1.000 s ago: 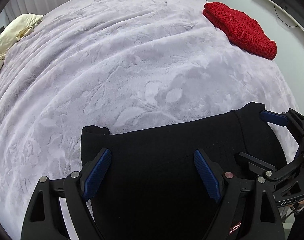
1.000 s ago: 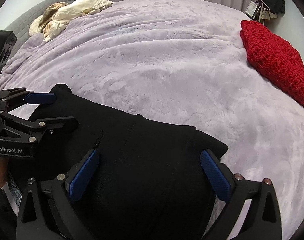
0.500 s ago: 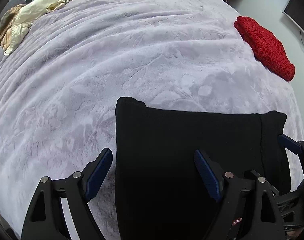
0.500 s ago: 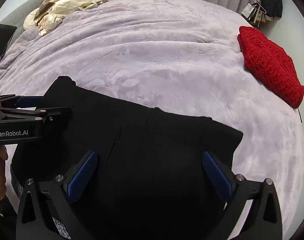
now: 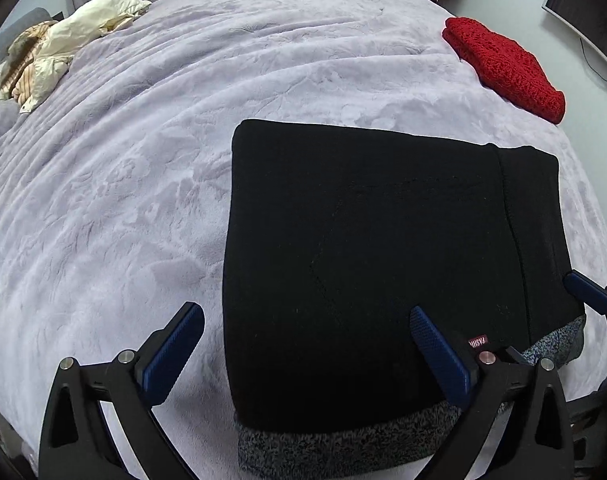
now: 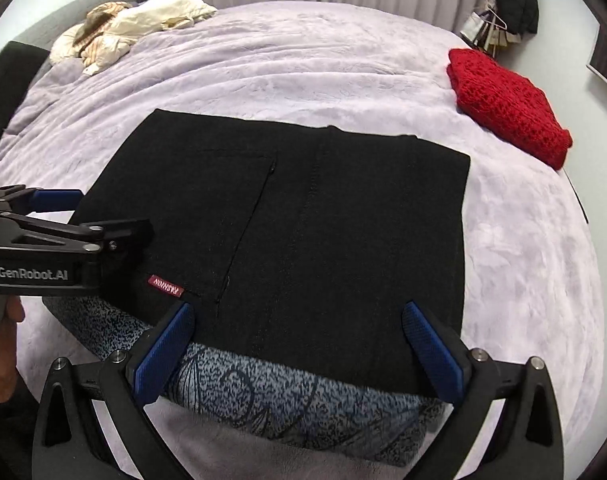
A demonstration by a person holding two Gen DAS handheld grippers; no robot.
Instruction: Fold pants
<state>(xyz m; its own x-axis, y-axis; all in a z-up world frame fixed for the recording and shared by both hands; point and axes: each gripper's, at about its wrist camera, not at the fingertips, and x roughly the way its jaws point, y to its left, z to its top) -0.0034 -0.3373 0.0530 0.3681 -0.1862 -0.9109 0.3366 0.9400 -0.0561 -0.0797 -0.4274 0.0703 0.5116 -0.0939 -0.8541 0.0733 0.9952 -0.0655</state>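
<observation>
The black pants (image 6: 303, 240) lie folded in the centre of the frame on the lilac blanket (image 6: 263, 72). The left gripper (image 5: 307, 352) and the right gripper (image 6: 299, 344) are both spread wide, pinching nothing. A red sweater (image 6: 507, 104) lies at upper right.

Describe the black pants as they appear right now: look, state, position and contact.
The black pants lie folded into a flat, roughly rectangular bundle on the lilac bedspread. The fabric looks thick and matte, with a pocket seam and a small red label near the front edge. A speckled grey lining shows along the near edge. Both grippers, left and right, are open above the near edge, gripping nothing. The red knit lies apart.
</observation>
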